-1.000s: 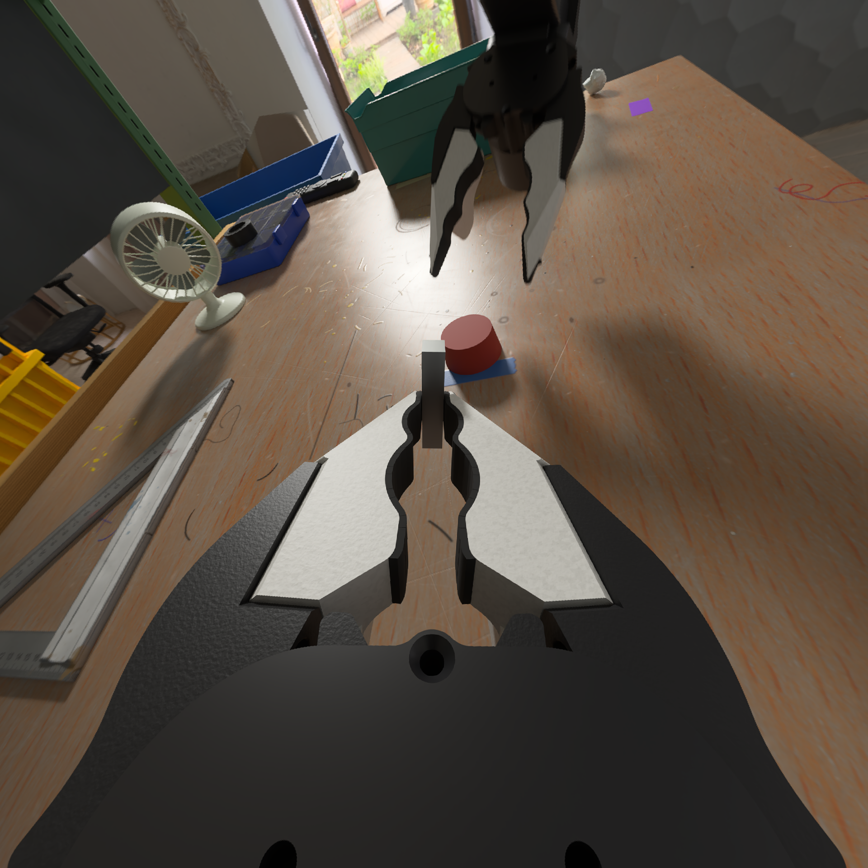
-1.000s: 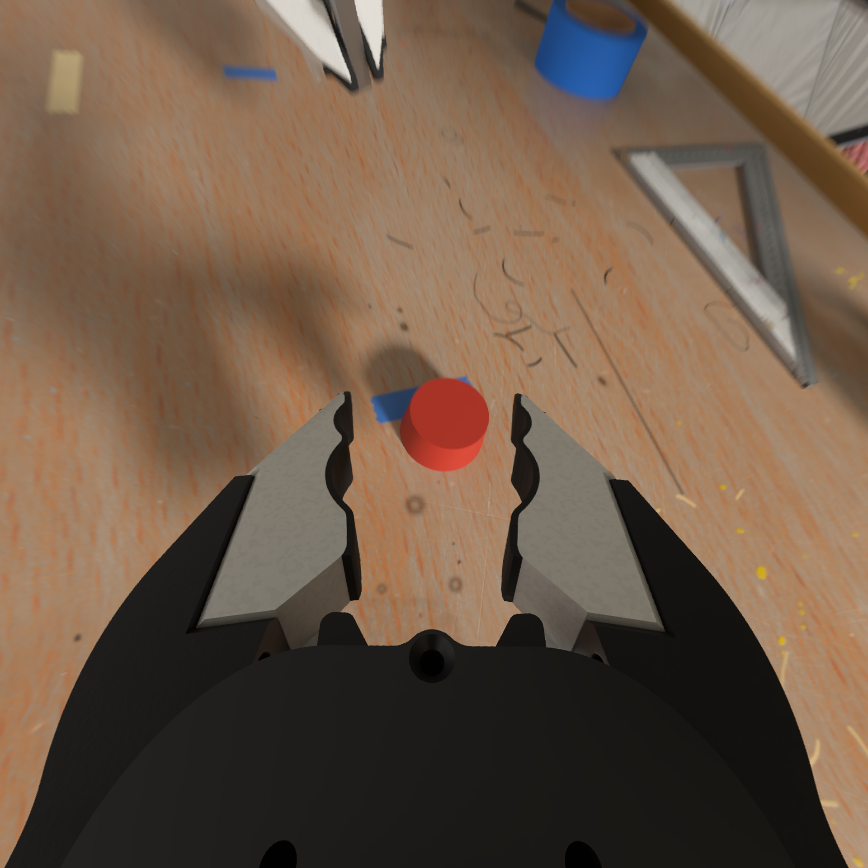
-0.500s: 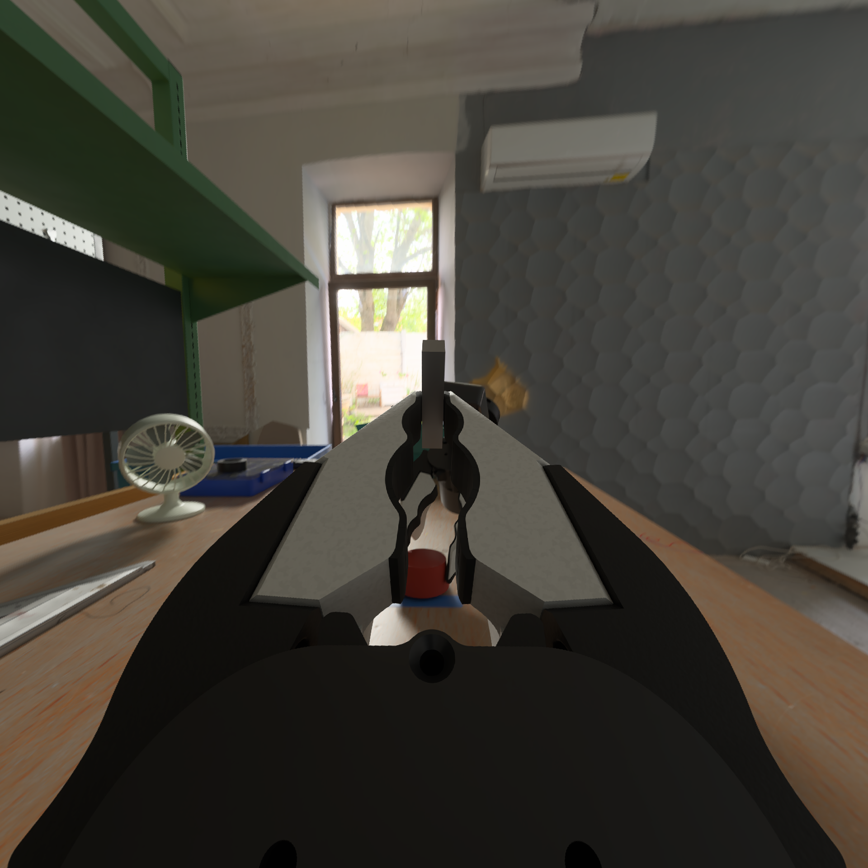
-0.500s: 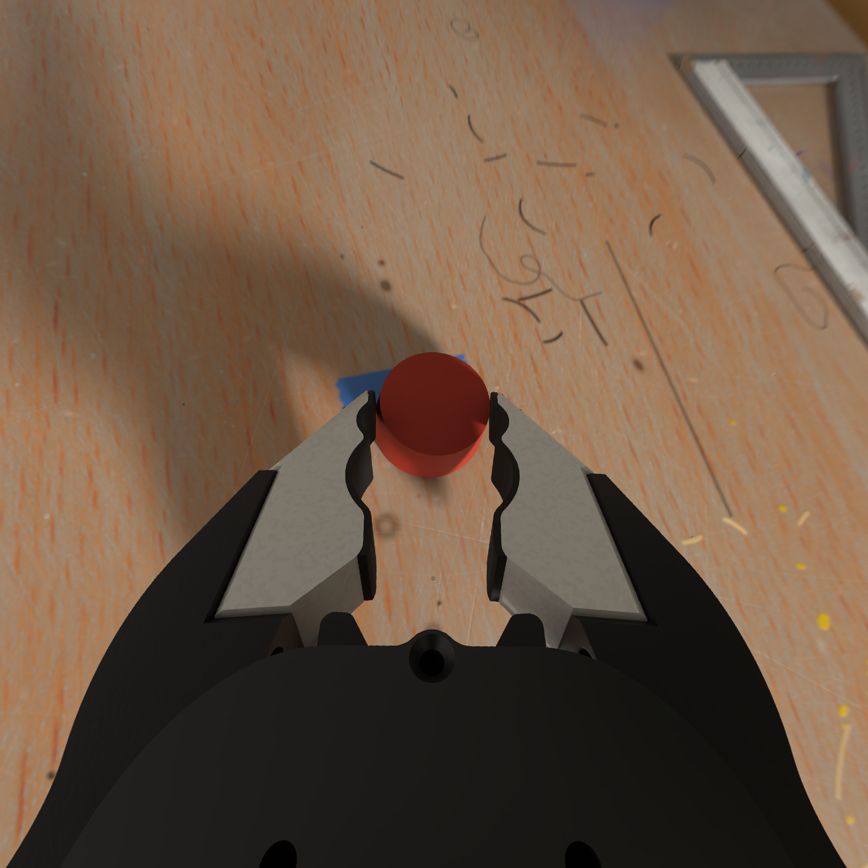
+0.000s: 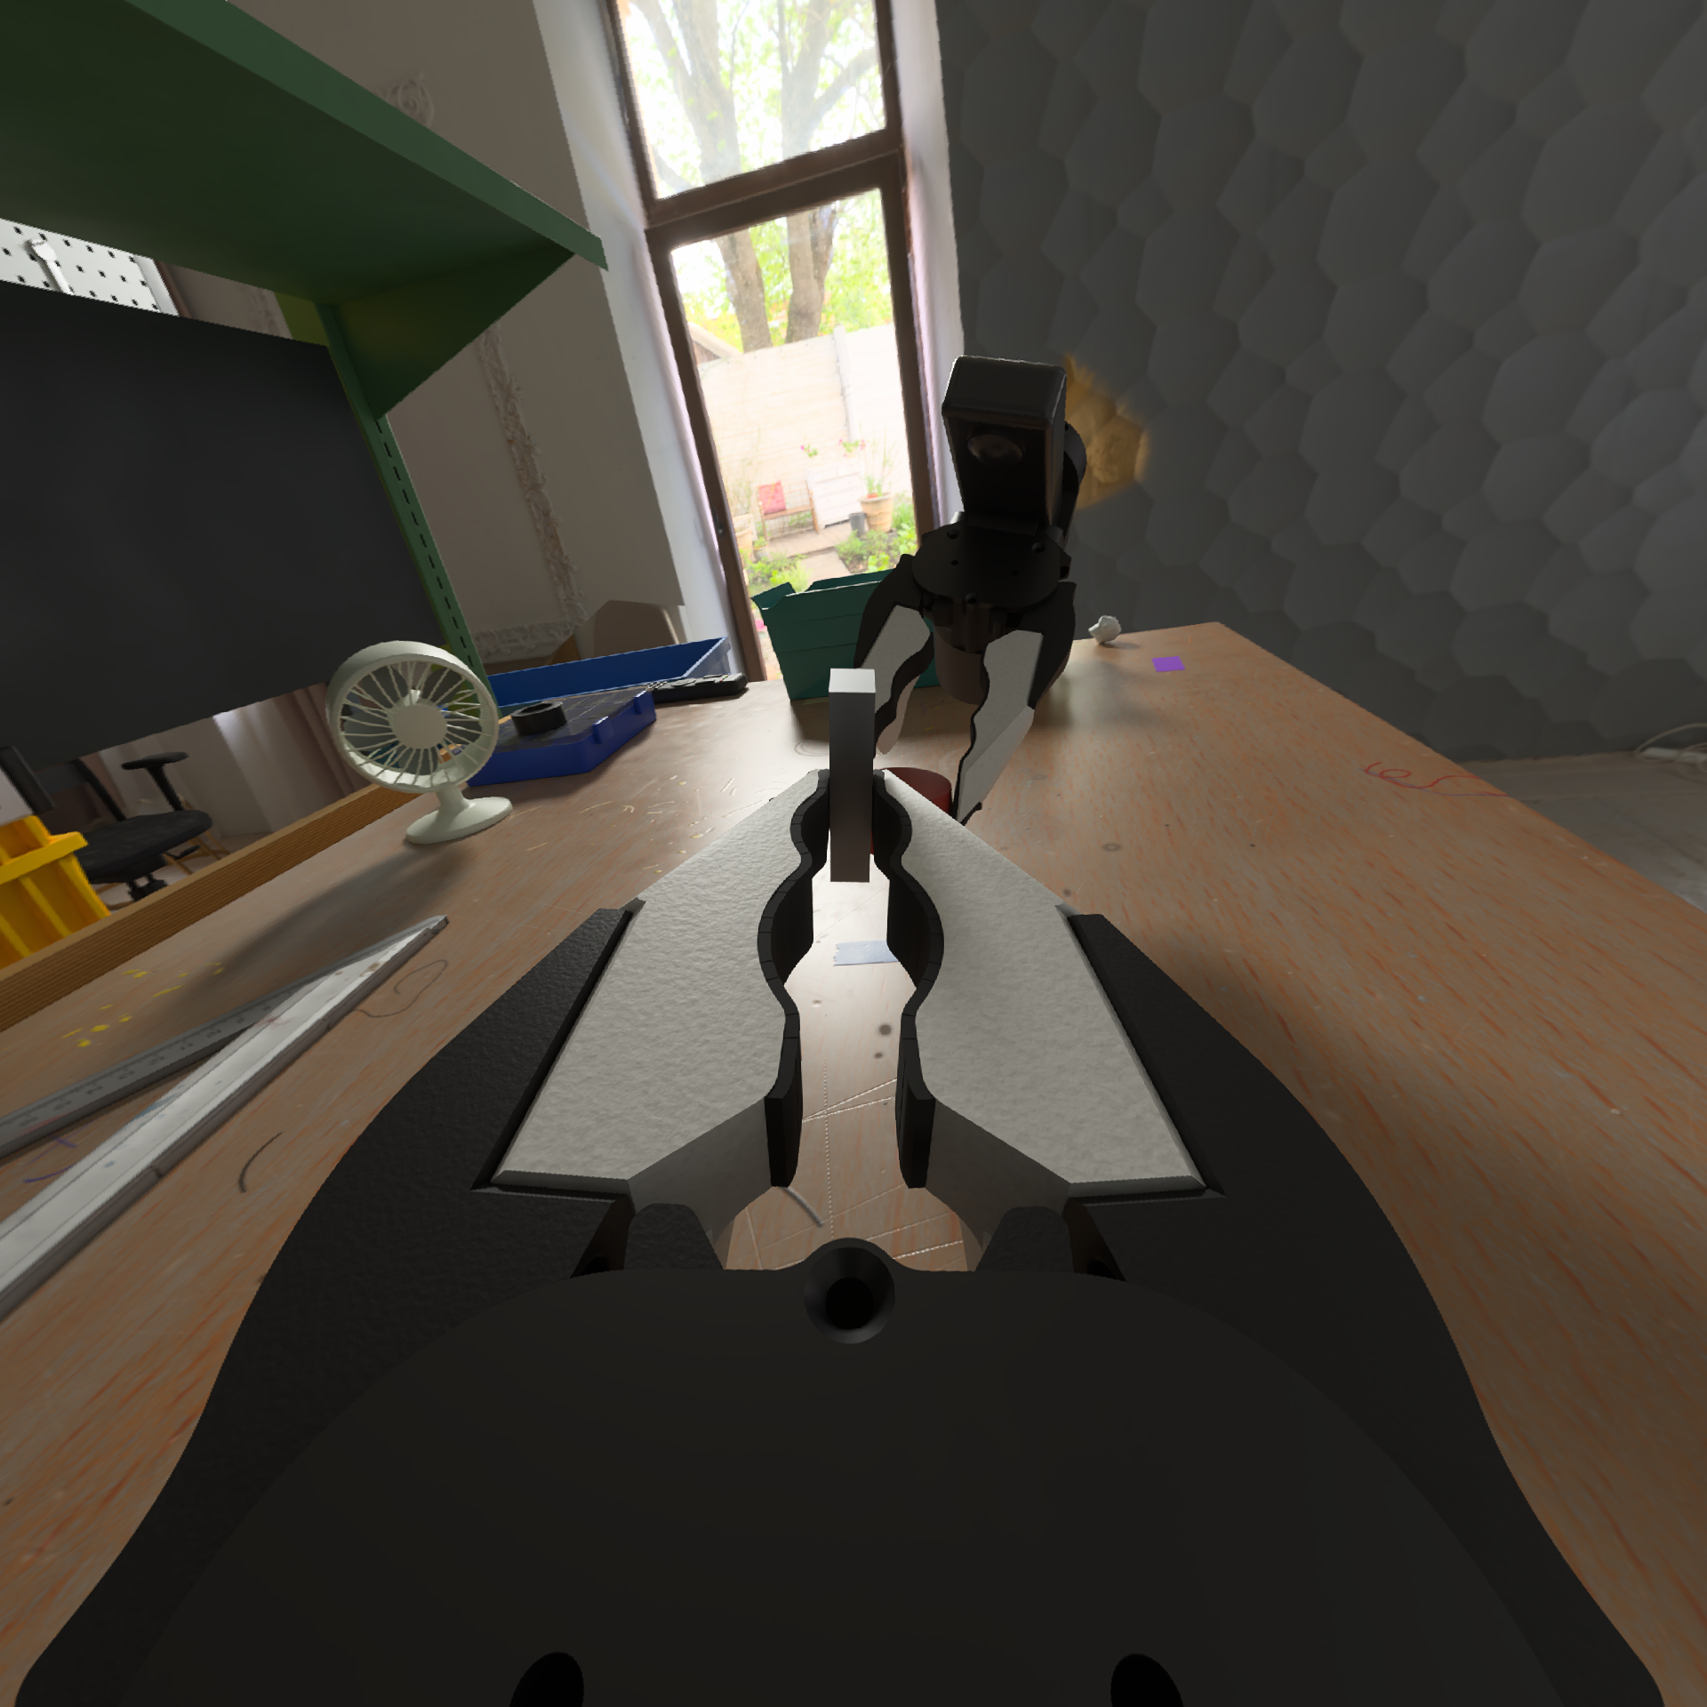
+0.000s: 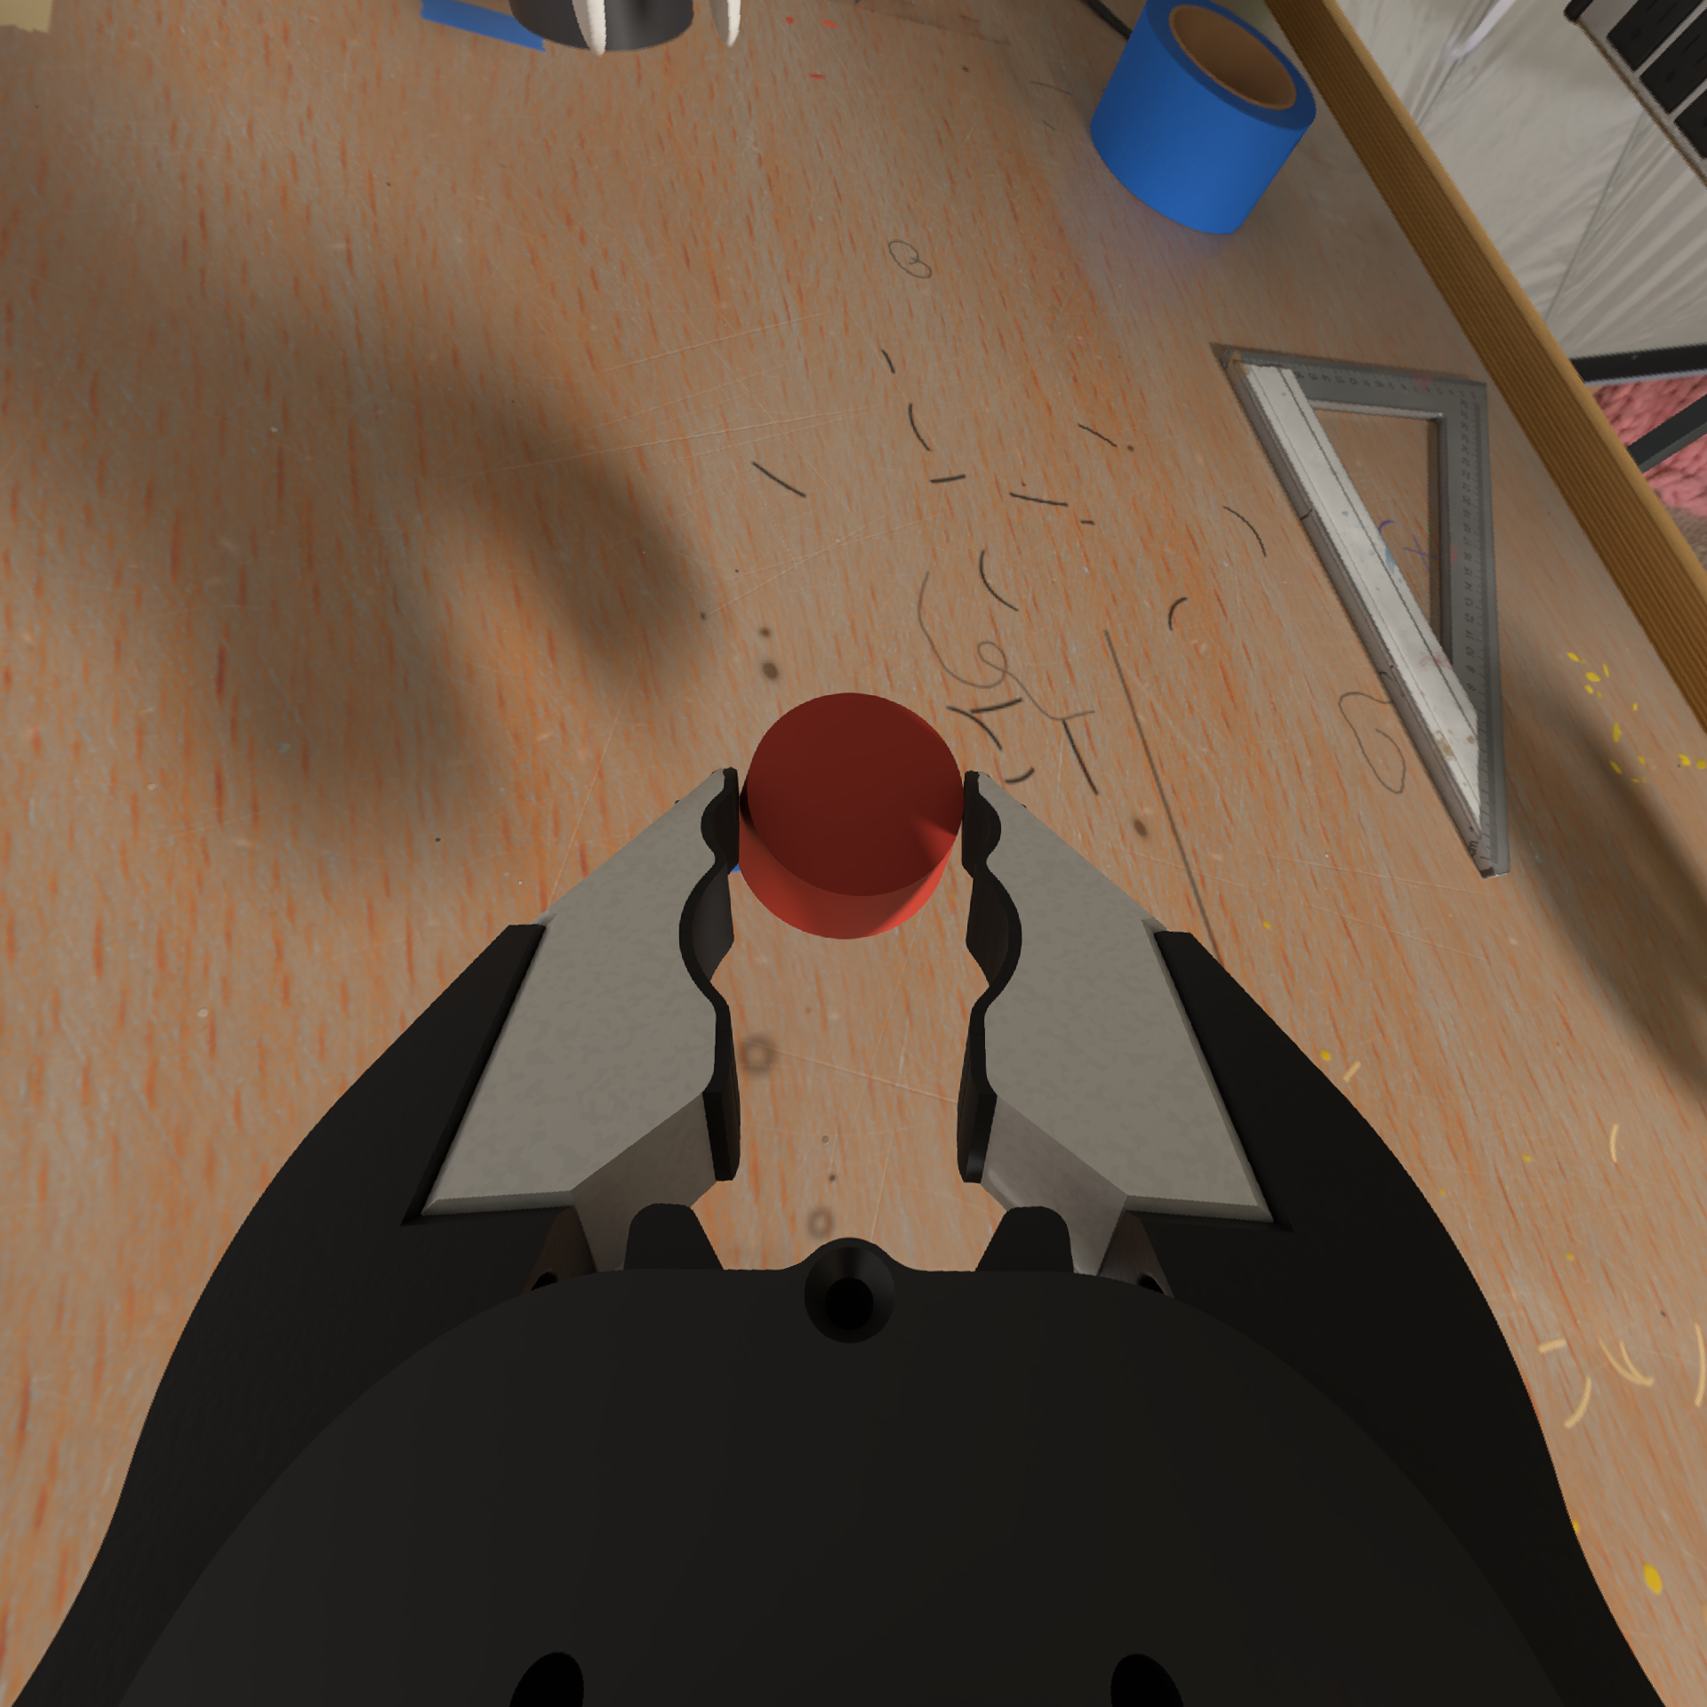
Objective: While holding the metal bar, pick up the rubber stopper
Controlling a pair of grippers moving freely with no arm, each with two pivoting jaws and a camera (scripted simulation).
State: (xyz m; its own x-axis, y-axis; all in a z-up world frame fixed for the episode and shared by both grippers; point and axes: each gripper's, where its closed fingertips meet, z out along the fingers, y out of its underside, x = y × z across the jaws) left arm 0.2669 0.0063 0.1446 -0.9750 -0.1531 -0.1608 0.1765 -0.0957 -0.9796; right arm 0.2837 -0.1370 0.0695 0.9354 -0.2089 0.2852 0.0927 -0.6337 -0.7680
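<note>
Metal bar (image 5: 851, 774) stands upright, clamped between the tips of the left gripper (image 5: 851, 813) in the left wrist view, above the wooden workbench (image 5: 1293, 924). Beyond the bar, the right gripper (image 5: 924, 785) points down with its fingers around the dark red rubber stopper (image 5: 928, 783), of which only a sliver shows. Left of the bar stand a white desk fan (image 5: 416, 730) and a blue tray (image 5: 591, 711); a steel square (image 5: 185, 1090) lies nearer on that side. In the right wrist view, the rubber stopper (image 6: 848, 815) is pinched between the right gripper's (image 6: 850, 804) fingertips, both pads touching its sides, seemingly clear of the workbench (image 6: 369, 554). Right of the stopper lies the steel square (image 6: 1386, 573), with a blue tape roll (image 6: 1201, 129) beyond it.
</note>
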